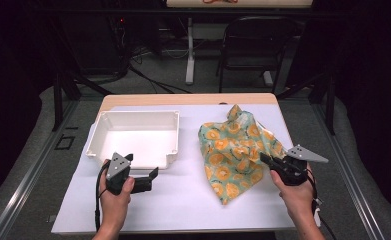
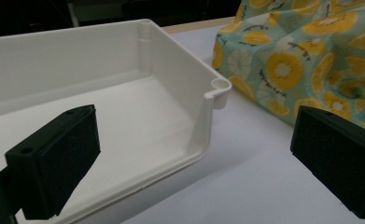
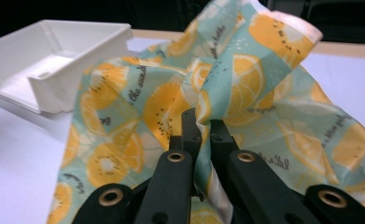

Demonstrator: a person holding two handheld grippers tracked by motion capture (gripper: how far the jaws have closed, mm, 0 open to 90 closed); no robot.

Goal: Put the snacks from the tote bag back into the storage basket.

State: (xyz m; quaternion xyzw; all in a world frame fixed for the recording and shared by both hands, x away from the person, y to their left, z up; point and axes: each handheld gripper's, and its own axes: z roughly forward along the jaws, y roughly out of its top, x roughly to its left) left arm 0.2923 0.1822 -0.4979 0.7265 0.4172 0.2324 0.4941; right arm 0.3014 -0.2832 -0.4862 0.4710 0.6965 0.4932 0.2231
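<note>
The right hand-held gripper [image 3: 202, 128] is seen clamped tight on a fold of the teal cotton cloth printed with orange citrus slices [image 1: 233, 150], which is bunched and lifted into a peak on the right half of the white-covered tabletop [image 1: 183, 200]. The left hand-held gripper [image 2: 194, 158] is held with its jaws wide apart and nothing between them, just beside the near corner of the shallow white plastic tray [image 1: 133, 116]. A pale wooden edge is shown at the tabletop's far side. Beyond, a dark room is glimpsed, with a black folding chair [image 1: 255, 42] and a grey floor [image 1: 148, 75].
</note>
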